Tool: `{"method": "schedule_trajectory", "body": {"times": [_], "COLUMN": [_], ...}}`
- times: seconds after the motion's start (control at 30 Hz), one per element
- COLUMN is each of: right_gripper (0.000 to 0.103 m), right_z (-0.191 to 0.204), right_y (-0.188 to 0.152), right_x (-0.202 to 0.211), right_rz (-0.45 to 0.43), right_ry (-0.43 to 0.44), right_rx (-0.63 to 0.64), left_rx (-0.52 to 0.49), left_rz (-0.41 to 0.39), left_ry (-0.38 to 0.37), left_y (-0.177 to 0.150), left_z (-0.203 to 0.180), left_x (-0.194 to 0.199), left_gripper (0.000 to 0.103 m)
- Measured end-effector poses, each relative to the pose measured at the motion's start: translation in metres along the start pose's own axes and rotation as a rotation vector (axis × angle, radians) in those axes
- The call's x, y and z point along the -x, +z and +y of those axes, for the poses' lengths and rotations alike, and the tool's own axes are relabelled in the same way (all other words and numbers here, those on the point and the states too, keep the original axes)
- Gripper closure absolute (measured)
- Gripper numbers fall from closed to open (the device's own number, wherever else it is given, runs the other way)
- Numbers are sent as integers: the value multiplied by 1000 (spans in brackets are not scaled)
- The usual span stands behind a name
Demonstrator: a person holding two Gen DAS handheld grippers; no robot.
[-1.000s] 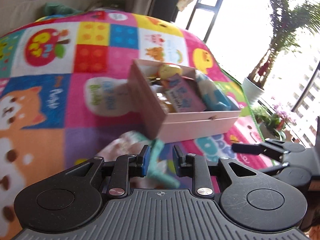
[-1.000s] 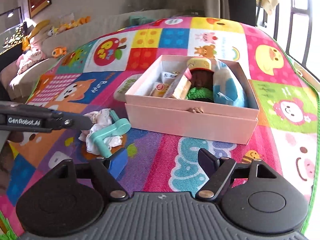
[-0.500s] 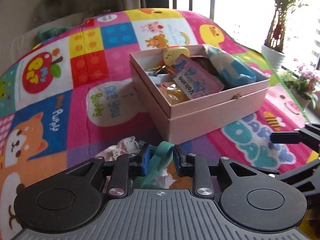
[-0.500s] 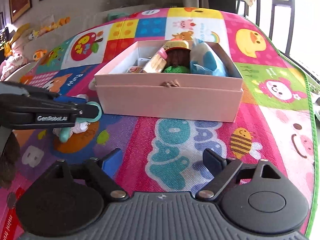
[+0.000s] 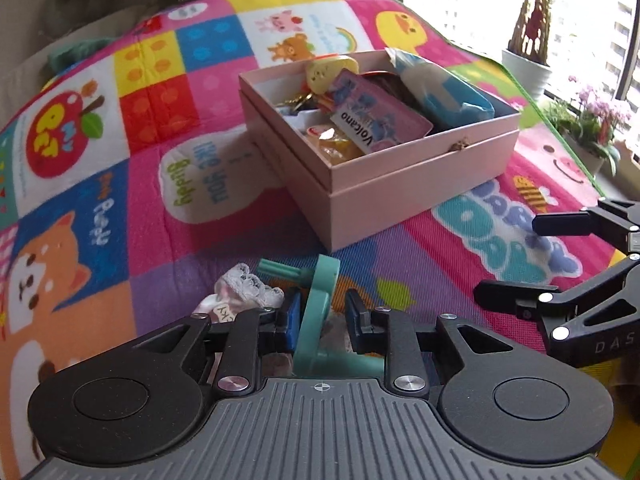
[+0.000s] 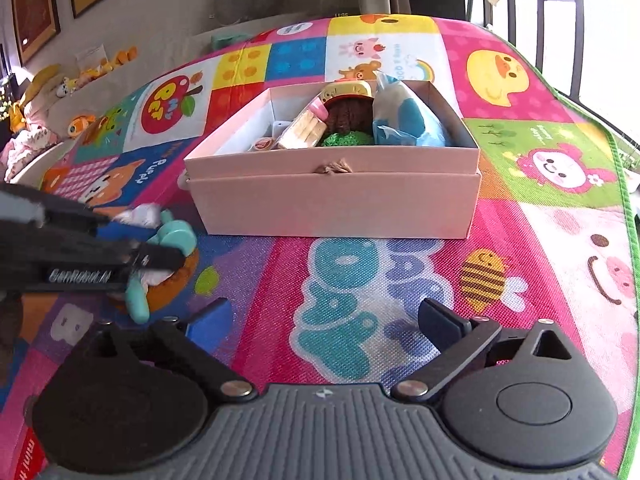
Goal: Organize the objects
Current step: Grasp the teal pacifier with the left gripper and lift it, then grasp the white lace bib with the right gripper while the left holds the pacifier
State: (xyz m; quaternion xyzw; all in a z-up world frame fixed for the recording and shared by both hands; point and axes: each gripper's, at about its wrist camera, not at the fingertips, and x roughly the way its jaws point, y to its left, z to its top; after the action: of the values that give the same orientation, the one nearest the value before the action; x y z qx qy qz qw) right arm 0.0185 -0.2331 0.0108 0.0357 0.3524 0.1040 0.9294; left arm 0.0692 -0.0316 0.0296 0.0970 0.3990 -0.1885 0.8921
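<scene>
Two claws are working: we are bracketing the teal plastic piece [image 5: 318,320] with the left gripper [image 5: 323,314], not visibly clamped, while the right gripper [image 6: 326,322] is hanging released, and next we are likely clenching and lifting toward the pink box [image 5: 400,184].

- A colourful play mat [image 6: 400,300] with cartoon animals, fruit and letters carries everything.
- A pink cardboard box [image 6: 332,208] sits on it, open-topped and full of small items.
- Just beside the box's near corner lie a teal plastic toy [image 5: 320,312] and a white lace-edged cloth [image 5: 244,288], touching each other.
- A teal cloth [image 5: 76,50] lies at the mat's far edge.
</scene>
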Motion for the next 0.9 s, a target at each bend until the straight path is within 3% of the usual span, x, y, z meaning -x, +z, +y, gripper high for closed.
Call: {"method": "schedule_trajectory", "body": {"times": [0.13,0.33,0.43,0.53,0.6,0.67,0.8,0.9], "right_gripper": [0,0,0,0,0,0,0,0], "right_z": [1,1,1,3,4,3,9,22], "right_y": [0,-1,-1,-1,-1,-1,5,13], "right_x": [0,0,-1,-1,-1,2,22,37], "right_rz": [4,6,7,11,12,4,-26,-71], "right_ry": [2,-2,-3,-10,-14,-4,80,67], "right_rx": [5,5,6,14,19,18,46,132], "left_rx": [108,119,205,324,380,384,320,253], "left_rz": [-38,-158,-243,-314,-334,-320,-174,-80], "left_ry": [-52,-229,-333,-375,-348,-259,-74,-26], "left_y": [-3,-2,-4,-10,-15,-21,-39,-57], "left_z": [9,0,11,33,49,59,62,58], "left_x": [3,34,64,87,94,96,85,72], "left_gripper": [83,88,89,90,90,90,89,89]}}
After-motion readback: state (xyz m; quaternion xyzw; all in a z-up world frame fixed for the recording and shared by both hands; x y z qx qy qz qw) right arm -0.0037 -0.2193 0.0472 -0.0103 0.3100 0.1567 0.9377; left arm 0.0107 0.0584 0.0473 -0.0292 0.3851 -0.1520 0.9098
